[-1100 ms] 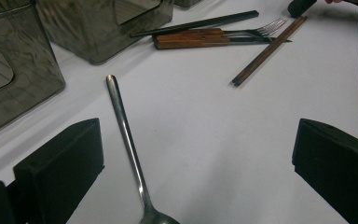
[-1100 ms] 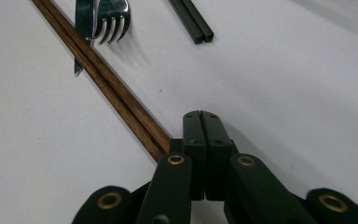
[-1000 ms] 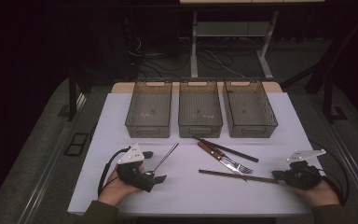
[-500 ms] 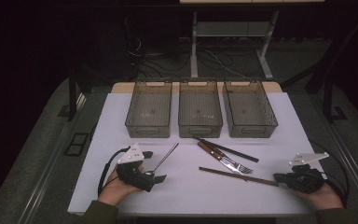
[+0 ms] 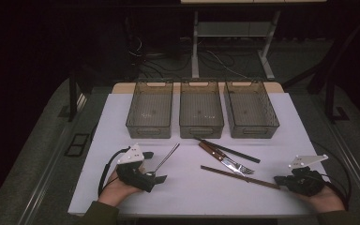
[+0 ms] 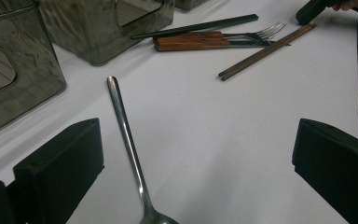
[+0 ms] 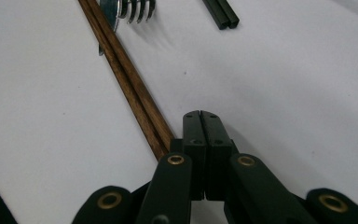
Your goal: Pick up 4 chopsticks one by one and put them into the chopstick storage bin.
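My left gripper [image 5: 154,167] rests open on the white table, near left. A metal spoon [image 5: 166,159] lies between its jaws. In the left gripper view the spoon [image 6: 128,144] runs up between the two wide-apart black pads [image 6: 60,168], its bowl nearest me. My right gripper [image 5: 280,180] is near right, shut with nothing between its jaws. Its tip [image 7: 207,123] sits right beside the near end of a pair of brown chopsticks [image 7: 130,88], which pass along the left of the jaws. A wooden-handled fork [image 5: 225,158] and black chopsticks [image 5: 229,150] lie mid-table.
Three translucent grey bins stand in a row at the back: left [image 5: 150,108], middle [image 5: 201,108], right [image 5: 251,108]. The fork tines [image 7: 130,9] overlap the brown chopsticks. The table's near edge [image 5: 192,213] is just under both hands. Dark floor and table legs lie beyond.
My right gripper has drifted slightly toward the near right corner. The left gripper and the cutlery have not moved.
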`<act>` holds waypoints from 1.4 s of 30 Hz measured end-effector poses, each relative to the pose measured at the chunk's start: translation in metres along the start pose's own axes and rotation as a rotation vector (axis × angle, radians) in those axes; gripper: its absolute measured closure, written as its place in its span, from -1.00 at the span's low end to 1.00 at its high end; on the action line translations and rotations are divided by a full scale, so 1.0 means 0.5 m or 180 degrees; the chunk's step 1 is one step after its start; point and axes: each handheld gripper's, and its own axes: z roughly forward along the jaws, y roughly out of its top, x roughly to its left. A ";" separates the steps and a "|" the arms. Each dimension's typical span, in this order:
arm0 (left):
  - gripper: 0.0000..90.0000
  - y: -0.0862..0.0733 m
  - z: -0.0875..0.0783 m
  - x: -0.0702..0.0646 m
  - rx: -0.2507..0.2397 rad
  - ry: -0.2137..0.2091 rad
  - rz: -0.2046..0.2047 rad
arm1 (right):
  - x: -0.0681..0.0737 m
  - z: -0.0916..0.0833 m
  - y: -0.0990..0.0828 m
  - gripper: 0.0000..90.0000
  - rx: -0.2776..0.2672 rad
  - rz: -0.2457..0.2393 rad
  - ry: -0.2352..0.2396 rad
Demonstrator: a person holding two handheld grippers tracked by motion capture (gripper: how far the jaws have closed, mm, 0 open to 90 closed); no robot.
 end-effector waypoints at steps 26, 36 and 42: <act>-0.98 0.000 -0.001 -0.001 0.0015 0.0004 0.0005 | 0.044 -0.021 0.010 0.92 -0.0312 -0.0229 0.0244; -0.98 0.000 -0.001 -0.002 0.0010 0.0003 0.0005 | 0.133 0.023 0.043 0.89 -0.0254 -0.0656 0.0755; -0.98 -0.001 -0.002 -0.001 0.0012 0.0000 0.0003 | 0.132 0.035 0.044 0.89 -0.0200 -0.0675 0.0734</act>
